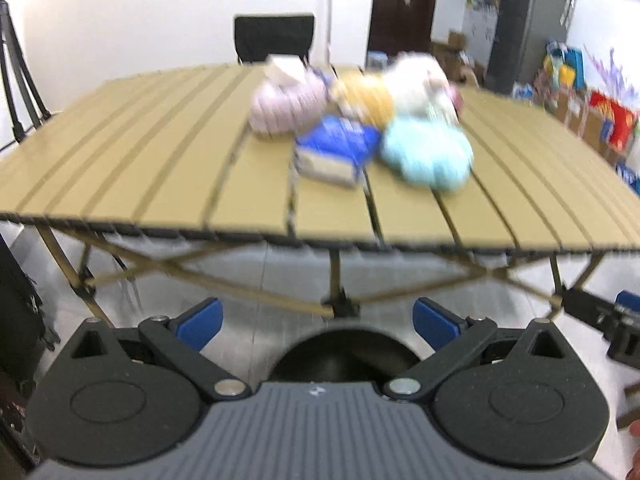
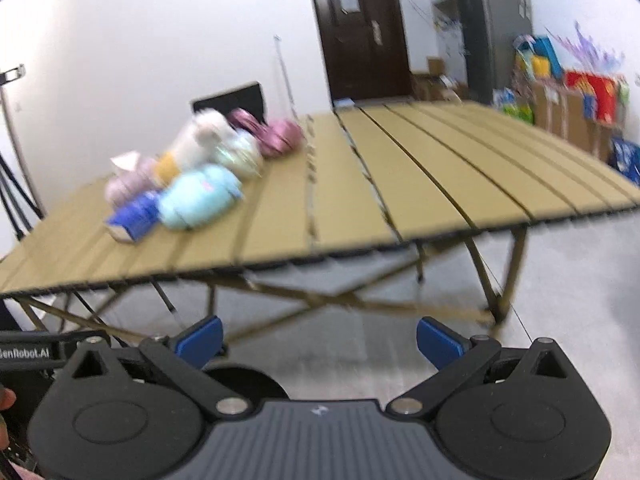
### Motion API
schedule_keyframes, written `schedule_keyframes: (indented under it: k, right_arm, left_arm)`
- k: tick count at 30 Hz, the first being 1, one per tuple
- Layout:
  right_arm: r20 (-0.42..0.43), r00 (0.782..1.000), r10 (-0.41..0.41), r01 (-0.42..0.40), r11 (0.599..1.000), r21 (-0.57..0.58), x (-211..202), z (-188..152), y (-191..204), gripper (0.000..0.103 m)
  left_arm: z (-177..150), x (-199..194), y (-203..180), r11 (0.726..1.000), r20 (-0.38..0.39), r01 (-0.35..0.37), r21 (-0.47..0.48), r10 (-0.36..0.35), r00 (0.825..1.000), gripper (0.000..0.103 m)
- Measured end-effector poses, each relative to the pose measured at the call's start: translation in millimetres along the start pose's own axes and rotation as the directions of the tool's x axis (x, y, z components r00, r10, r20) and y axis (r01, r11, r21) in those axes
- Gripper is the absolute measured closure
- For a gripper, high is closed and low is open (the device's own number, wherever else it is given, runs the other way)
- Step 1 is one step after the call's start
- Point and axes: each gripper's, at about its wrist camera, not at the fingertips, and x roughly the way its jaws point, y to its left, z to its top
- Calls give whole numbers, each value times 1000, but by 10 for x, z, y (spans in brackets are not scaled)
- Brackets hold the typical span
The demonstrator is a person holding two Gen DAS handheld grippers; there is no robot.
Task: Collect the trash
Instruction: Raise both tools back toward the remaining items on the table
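A pile of soft items lies on a tan slatted folding table point(image 1: 140, 168): a blue and white packet point(image 1: 336, 150), a light blue bundle point(image 1: 428, 156), a pink bundle point(image 1: 286, 102), a yellow one point(image 1: 366, 98) and a white one point(image 1: 420, 80). The pile also shows in the right wrist view, with the light blue bundle point(image 2: 200, 196) and the blue packet point(image 2: 134, 214). My left gripper point(image 1: 318, 320) is open and empty, held below and in front of the table edge. My right gripper point(image 2: 320, 338) is open and empty, also short of the table. Both views are blurred.
A round black bin point(image 1: 344, 354) sits on the floor just under my left gripper; it also shows in the right wrist view point(image 2: 248, 384). A black chair point(image 1: 274, 38) stands behind the table. A tripod point(image 1: 16, 76) is at the left. Boxes and colourful goods point(image 1: 600, 116) line the right wall.
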Motion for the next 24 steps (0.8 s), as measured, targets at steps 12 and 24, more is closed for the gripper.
schedule_keyframes:
  k: [12,24]
  right_arm:
    - [150,985,86,-71,992,-104,327,480,536,0]
    - [172,978,117,-87,981,-173,960,672,980,0]
  left_arm:
    - [548,56,313,998,149,-24,-64,33,988,0]
    - [742,409,589,994,158,-52,-99,67,985,0]
